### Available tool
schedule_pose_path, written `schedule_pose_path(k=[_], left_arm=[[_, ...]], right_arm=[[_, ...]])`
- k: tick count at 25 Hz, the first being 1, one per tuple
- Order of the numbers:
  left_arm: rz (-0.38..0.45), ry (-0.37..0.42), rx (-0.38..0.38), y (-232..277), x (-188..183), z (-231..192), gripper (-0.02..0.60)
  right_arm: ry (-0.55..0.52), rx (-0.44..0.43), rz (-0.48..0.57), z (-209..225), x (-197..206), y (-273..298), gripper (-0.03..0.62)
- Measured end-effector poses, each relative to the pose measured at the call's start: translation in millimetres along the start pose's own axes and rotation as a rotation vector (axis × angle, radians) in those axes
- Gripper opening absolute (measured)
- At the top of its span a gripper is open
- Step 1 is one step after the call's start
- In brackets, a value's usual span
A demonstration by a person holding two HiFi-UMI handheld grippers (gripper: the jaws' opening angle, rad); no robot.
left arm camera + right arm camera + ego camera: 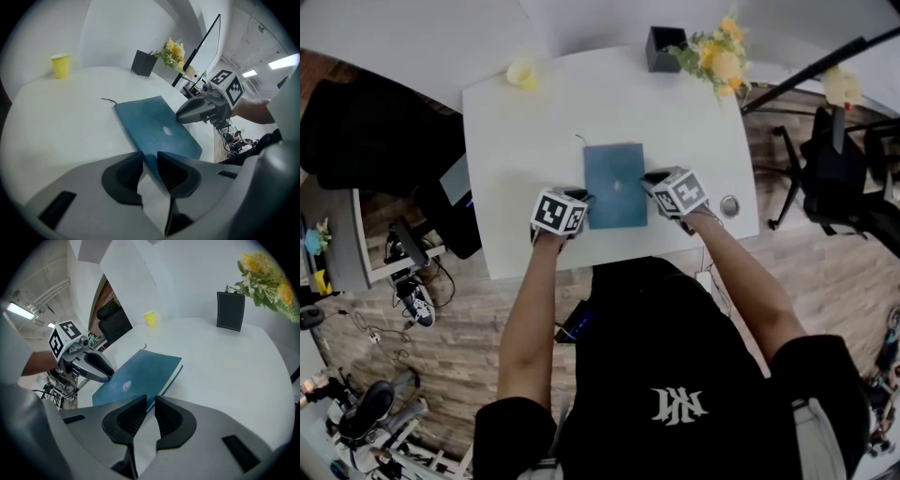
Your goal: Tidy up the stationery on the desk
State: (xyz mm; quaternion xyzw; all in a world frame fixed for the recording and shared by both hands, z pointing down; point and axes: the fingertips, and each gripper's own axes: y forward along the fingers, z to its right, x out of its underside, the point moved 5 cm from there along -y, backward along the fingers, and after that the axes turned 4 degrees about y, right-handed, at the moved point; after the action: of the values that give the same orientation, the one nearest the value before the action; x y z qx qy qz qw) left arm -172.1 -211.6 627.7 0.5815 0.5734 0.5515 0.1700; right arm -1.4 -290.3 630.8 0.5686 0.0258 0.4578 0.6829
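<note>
So both grippers are down at the near part of the white table, parked on either side of a closed teal notebook lying flat in the middle. The left gripper has its fingers a bit apart and released, with the notebook's near corner showing in the gap. The right gripper is at the notebook's right edge, fingers also slightly apart, not pinching anything. A small round silver thing sits off to the right. Way at the back: a yellow cup, a black box and yellow flowers.
</note>
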Motion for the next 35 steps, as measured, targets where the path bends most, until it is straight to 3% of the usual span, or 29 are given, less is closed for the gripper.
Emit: schedule_pose_path(k=[12, 15, 20, 28, 31, 35], left_arm=[[0.039, -0.022, -0.011, 3.4, 2.9, 11.0, 0.109], [0.031, 0.006, -0.028, 2.7, 2.4, 10.6, 0.114], [0.081, 0.035, -0.071, -18.2, -4.7, 12.1, 0.124], [0.270, 0.025, -0.165, -101.9, -23.8, 15.0, 0.108], [0.348, 0.016, -0.224, -136.9, -21.4, 19.2, 0.079], [0.412, -0.007, -0.296, -176.5, -3.8, 24.2, 0.051]], right_arm=[[-0.012, 0.005, -0.001, 8.4, -6.1, 1.0, 0.071], [-0.032, 0.011, -0.006, 8.1, -7.1, -0.7, 0.071], [-0.053, 0.038, 0.071, 8.9, -13.6, -19.6, 0.069], [-0.110, -0.207, 0.310, -45.0, -59.0, -66.3, 0.055], [-0.218, -0.335, 0.358, -81.4, -73.6, -75.7, 0.051], [-0.397, -0.430, 0.366, -130.4, -81.9, -70.8, 0.052]])
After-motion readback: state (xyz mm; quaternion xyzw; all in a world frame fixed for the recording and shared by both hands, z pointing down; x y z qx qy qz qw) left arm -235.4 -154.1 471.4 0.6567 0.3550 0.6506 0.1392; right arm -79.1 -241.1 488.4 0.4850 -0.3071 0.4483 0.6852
